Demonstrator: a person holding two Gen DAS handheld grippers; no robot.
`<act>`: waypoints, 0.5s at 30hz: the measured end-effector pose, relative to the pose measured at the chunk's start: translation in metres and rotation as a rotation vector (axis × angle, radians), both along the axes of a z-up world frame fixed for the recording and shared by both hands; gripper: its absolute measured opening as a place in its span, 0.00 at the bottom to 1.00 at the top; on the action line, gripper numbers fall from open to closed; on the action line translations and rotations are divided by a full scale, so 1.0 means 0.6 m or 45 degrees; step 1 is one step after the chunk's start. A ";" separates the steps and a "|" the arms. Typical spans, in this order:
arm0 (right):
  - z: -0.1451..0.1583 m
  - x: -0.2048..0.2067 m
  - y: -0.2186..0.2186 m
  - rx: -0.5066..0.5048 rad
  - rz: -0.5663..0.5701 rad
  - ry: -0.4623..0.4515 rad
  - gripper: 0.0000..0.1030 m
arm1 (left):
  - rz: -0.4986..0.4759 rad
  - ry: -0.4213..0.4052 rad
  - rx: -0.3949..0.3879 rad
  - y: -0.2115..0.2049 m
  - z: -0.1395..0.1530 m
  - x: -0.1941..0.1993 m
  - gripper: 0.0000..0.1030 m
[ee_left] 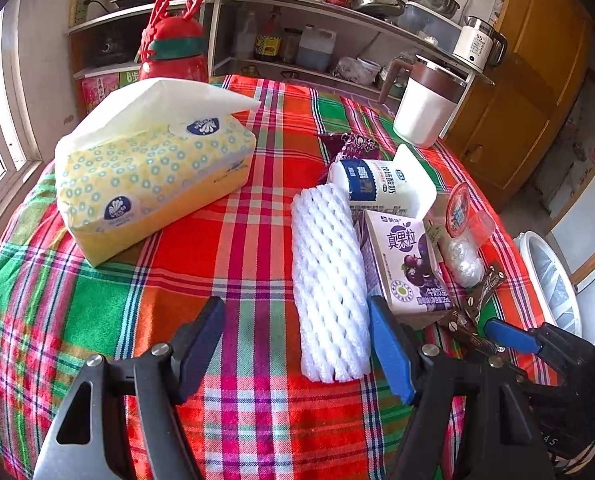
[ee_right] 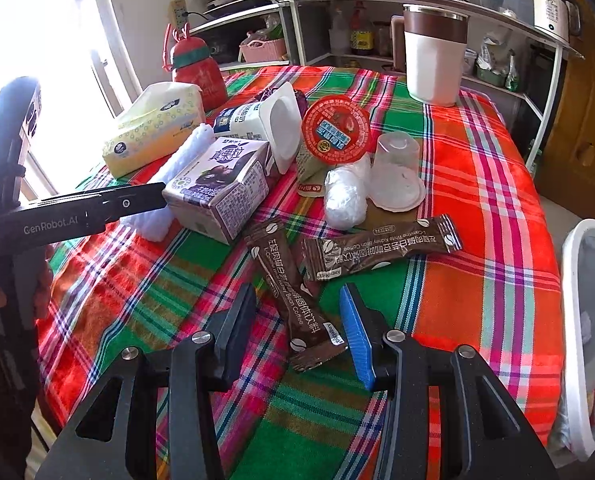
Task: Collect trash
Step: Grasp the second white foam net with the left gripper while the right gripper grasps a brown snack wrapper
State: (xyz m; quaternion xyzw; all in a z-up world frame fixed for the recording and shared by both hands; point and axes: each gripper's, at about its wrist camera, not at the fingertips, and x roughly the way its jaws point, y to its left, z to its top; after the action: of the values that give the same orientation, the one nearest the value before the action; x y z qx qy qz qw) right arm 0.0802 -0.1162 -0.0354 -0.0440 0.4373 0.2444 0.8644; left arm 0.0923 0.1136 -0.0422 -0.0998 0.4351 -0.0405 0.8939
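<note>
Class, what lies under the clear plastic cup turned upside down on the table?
The clear plastic cup stands mouth-down on a brown mat; nothing shows clearly inside it. The mat hides the tablecloth below.

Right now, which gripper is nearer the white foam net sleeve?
Left. The left gripper is open with the foam net sleeve's near end between its fingers. The right gripper is off to the sleeve's right, straddling a brown coffee sachet.

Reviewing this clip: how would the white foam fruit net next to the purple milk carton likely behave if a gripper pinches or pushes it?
The foam fruit net looks like open-mesh foam, so it would probably squash under the pads and feel very light. Lying flat as a long sleeve, it likely sags at both ends if pinched mid-length. Pushed on the plaid tablecloth, it may slide or roll toward the milk carton beside it.
</note>
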 end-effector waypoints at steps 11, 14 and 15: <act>0.000 -0.001 0.003 -0.035 -0.016 -0.017 0.31 | -0.030 0.012 0.047 -0.018 -0.006 0.010 0.59; 0.000 -0.001 0.000 -0.029 -0.022 -0.015 0.24 | -0.032 0.018 0.050 -0.022 -0.007 0.011 0.52; -0.001 -0.002 -0.001 -0.027 -0.023 -0.016 0.23 | -0.035 0.017 0.054 -0.023 -0.007 0.011 0.50</act>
State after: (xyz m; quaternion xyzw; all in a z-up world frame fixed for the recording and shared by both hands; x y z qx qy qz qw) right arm 0.0792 -0.1168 -0.0357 -0.0508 0.4348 0.2314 0.8688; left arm 0.0987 0.0996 -0.0461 -0.0751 0.4433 -0.0426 0.8922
